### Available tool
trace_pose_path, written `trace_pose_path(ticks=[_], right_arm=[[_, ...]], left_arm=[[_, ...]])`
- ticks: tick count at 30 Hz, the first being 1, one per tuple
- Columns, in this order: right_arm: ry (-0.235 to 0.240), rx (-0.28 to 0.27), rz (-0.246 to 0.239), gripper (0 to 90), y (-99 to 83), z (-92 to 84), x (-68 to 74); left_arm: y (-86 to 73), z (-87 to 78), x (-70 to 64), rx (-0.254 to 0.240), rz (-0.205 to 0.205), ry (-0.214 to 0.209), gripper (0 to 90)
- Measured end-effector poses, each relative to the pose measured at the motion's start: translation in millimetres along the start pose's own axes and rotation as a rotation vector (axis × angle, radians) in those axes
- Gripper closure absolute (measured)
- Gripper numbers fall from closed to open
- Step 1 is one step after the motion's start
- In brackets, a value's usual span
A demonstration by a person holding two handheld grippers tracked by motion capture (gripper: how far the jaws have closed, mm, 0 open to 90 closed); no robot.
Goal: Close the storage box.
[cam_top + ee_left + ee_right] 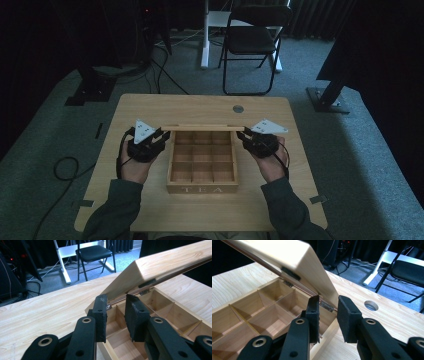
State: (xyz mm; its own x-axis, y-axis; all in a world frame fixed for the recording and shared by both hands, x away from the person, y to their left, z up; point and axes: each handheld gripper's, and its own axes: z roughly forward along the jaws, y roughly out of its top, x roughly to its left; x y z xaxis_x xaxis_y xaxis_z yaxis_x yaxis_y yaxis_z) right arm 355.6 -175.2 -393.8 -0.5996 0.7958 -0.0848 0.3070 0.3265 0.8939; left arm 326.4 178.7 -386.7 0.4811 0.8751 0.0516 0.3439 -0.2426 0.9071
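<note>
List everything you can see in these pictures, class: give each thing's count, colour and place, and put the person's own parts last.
Table: one, light wood, centre.
Tea box: one, light wood, mid-table, lid raised at the back, compartments empty.
Cable hole: one, grey, far table edge.
Folding chair: one, black, on the carpet behind.
Left gripper: one, black, open, at the box's back left corner.
Right gripper: one, black, open, at its back right corner.
Sleeves: two, dark green, near edge.

"TEA" in pale capitals on near front wall of wooden box (202, 189), centre of table, high view. No other readable text, label or number.
</note>
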Motion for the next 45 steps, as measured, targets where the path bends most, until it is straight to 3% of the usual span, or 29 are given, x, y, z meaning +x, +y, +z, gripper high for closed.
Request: trace_pose_path(ticks=[15,20,25,30,33,39,45], right_arm=[[0.011,0.014,0.028,69.7,-11.9,-11.6,9.1],[0.024,0.026,0.029,68.9,-16.3,-13.6,11.3],[0.028,0.031,0.038,68.6,-20.2,-13.9,12.5],[0.053,0.028,0.059,58.1,-21.8,-19.9,13.0],[0.084,0.054,0.06,51.6,-25.0,-21.1,18.7],[0.096,0.062,0.104,49.1,-32.8,-16.4,25.8],[0.078,0.064,0.115,49.5,-38.1,-15.2,28.0]], left_arm=[[-12.6,-11.7,-7.1,0.015,-0.014,-0.031,68.5],[-13.4,-17.8,-14.0,0.017,-0.002,-0.046,59.1],[-16.8,-20.9,-16.6,0.021,-0.016,-0.051,56.7],[-20.3,-21.4,-17.7,0.029,-0.026,-0.056,56.6],[-23.1,-22.1,-18.5,0.033,-0.033,-0.059,56.5],[-29.6,-23.0,-20.1,0.044,-0.036,-0.066,56.4],[-36.9,-22.7,-23.3,0.062,-0.031,-0.064,55.7]])
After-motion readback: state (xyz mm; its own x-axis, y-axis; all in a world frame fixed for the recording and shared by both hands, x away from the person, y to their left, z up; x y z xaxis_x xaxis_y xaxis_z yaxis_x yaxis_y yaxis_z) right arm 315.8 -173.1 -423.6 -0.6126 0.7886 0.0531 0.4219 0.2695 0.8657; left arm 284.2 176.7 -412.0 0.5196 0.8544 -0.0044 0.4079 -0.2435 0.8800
